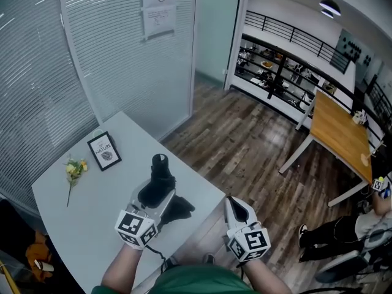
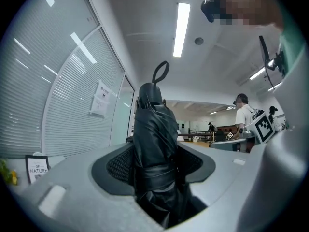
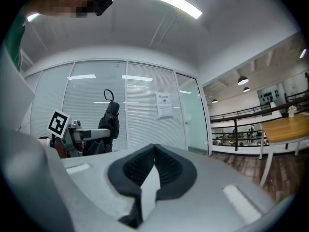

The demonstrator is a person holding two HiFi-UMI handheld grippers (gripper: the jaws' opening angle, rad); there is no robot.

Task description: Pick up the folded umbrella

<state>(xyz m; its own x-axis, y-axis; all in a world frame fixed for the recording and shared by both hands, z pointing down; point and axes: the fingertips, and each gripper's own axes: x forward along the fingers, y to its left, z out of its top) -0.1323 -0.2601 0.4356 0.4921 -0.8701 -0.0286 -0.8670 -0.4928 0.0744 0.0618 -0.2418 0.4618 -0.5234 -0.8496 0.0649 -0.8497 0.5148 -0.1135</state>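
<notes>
The folded black umbrella (image 1: 161,177) stands upright between the jaws of my left gripper (image 1: 157,196), lifted off the white table (image 1: 92,195). In the left gripper view the umbrella (image 2: 153,129) fills the gap, both pads press on its strapped middle, and its wrist loop points up. My left gripper (image 2: 154,168) is shut on it. My right gripper (image 1: 236,211) hovers past the table's near right edge, its jaws (image 3: 154,164) closed together with nothing between them. The right gripper view shows the umbrella (image 3: 110,119) held up at its left.
A small framed picture (image 1: 104,150) and a yellow flower (image 1: 75,169) lie on the table's far left. Glass walls with blinds (image 1: 128,48) stand behind it. Wood floor (image 1: 245,146), a wooden desk (image 1: 340,133) and a seated person (image 1: 343,231) are to the right.
</notes>
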